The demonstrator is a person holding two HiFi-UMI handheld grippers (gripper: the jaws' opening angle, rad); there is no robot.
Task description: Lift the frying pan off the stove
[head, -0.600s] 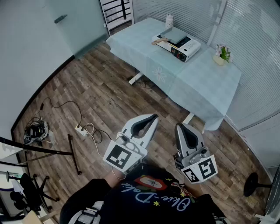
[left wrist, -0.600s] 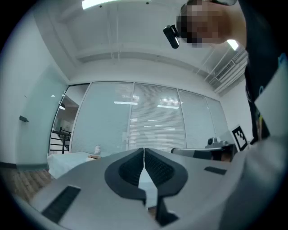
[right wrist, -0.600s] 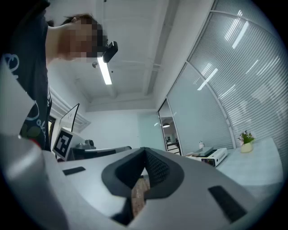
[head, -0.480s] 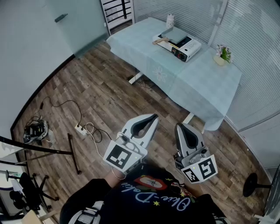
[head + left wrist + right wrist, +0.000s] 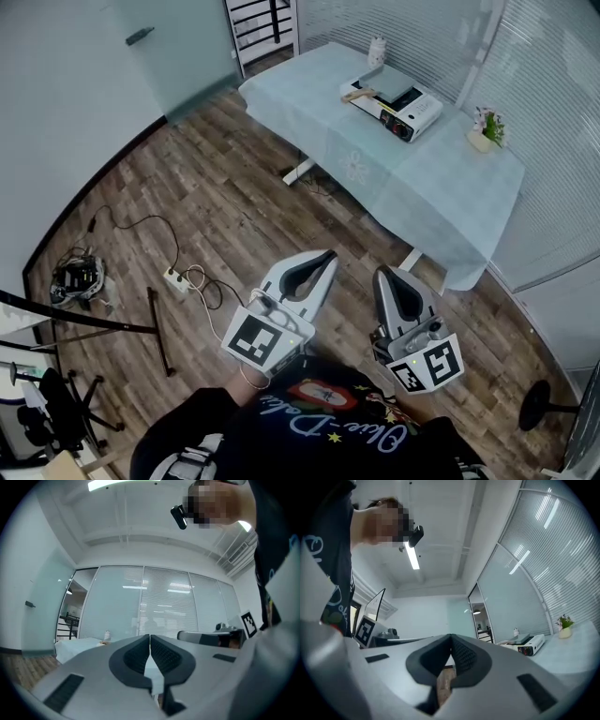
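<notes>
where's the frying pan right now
Head view, upper right: the grey square frying pan sits on the white portable stove atop the pale-blue-clothed table.

Your pan on the stove is too small to show detail. The chair is cut off at the lower left edge. Your left gripper hides most of the table.

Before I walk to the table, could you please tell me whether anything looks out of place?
Nothing on the table looks wrong: the pan sits flat on the stove. The one untidy spot is the floor at the left, where a power strip and loose cables lie on the wood.
</notes>
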